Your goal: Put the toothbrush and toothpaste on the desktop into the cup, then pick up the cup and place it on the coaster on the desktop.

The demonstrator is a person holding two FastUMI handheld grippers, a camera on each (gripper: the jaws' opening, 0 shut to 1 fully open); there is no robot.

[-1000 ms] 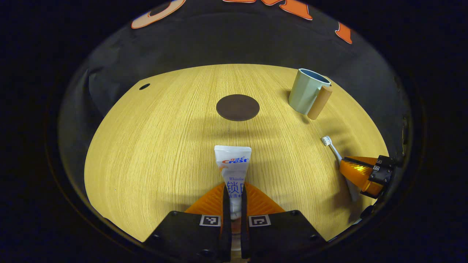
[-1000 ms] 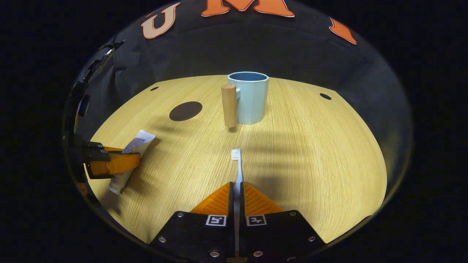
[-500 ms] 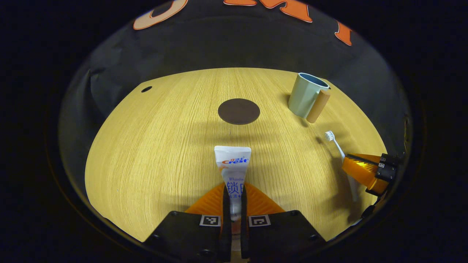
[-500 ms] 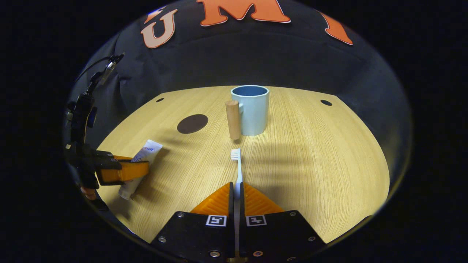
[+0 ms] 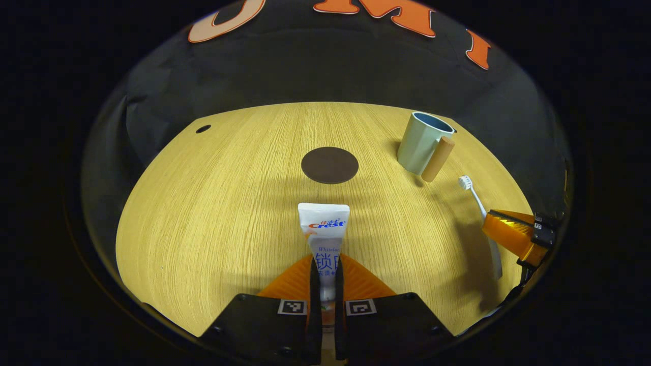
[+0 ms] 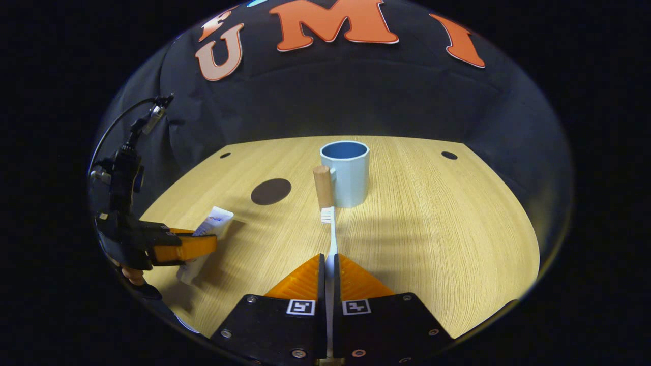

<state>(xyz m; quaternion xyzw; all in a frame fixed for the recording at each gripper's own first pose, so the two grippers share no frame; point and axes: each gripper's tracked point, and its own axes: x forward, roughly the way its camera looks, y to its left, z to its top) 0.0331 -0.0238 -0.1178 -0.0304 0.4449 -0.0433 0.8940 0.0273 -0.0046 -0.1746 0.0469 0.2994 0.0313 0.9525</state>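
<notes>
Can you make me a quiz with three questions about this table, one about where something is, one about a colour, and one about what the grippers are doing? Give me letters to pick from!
1. Where is the cup?
A. On the coaster
B. On the bare desktop, apart from the coaster
C. Lying on its side

2. What colour is the coaster?
A. Dark brown
B. White
C. Light blue

3. What is the left gripper doing?
A. Open over the cup
B. Shut on the toothpaste
C. Shut on the toothbrush

Answers:
1. B: the cup stands upright on the wood, with the coaster off to one side.
2. A: it is a dark brown round disc.
3. B: both fingers press the toothpaste tube, while the right gripper holds the toothbrush.
</notes>
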